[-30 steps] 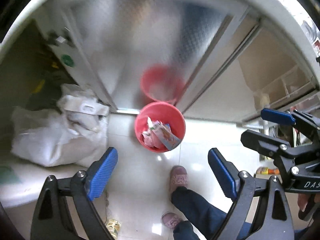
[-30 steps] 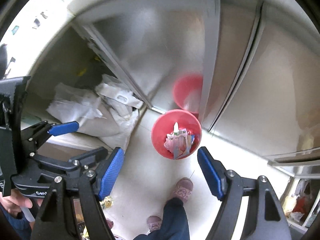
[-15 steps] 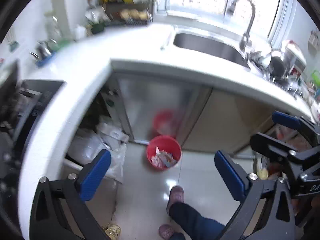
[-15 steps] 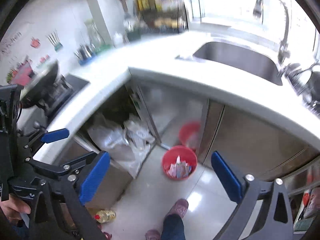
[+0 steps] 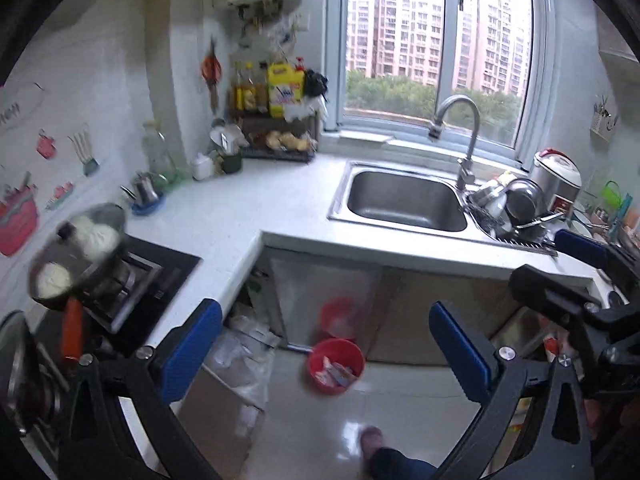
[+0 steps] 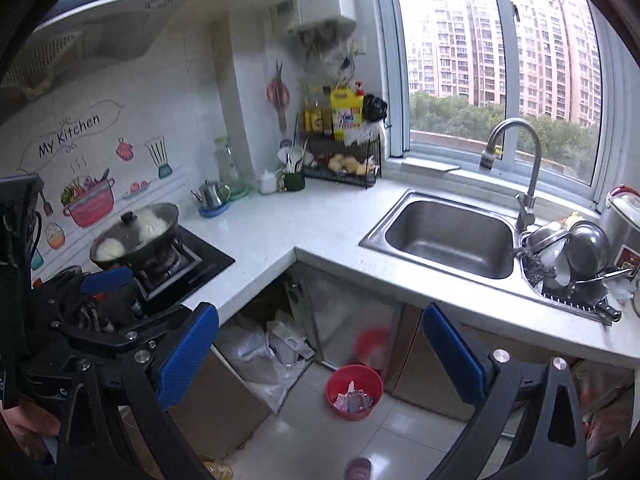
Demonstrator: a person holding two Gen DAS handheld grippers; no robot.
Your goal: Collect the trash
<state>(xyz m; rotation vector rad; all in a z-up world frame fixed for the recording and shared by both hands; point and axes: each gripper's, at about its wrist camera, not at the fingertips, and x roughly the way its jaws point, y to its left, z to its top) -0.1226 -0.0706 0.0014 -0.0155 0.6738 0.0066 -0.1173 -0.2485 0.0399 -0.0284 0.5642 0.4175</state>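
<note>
1. Far left, a lidded pan (image 6: pixel 136 236) sits on the black stove (image 6: pixel 188 266), with a small metal kettle (image 6: pixel 212 196) just behind it on the white tabletop (image 6: pixel 304 224).
2. In the corner a wire rack (image 6: pixel 340 160) holds yellow bottles and some food, close to the window (image 6: pixel 500 52).
3. The left tongs (image 5: pixel 326 352) are held wide open with nothing between the blue pads (image 5: pixel 188 348); from their camera the opening frames the floor under the tabletop.
4. Below the tabletop edge, crumpled white plastic bags (image 6: pixel 268 352) lie in the open cabinet space, left of the bin.
5. The red bin (image 6: pixel 354 392) stands on the tiled floor (image 6: pixel 320 440) in front of the shiny cabinet door (image 6: pixel 348 320), which shows its red reflection. Wrappers and packets (image 6: pixel 352 398) are inside it; the same bin (image 5: pixel 335 366) shows in the left camera.
6. The right tongs (image 6: pixel 320 352) are also spread wide and grip nothing, with the bin showing low between their pads.
7. A pink slipper (image 6: pixel 358 469) is at the bottom edge of the floor.
8. To the right, the steel sink (image 6: pixel 448 236) is set into the tabletop under a curved tap (image 6: pixel 516 160).
9. Far right, bowls and pots are stacked in the dish rack (image 6: pixel 572 260), beside a rice cooker (image 5: pixel 558 180).
</note>
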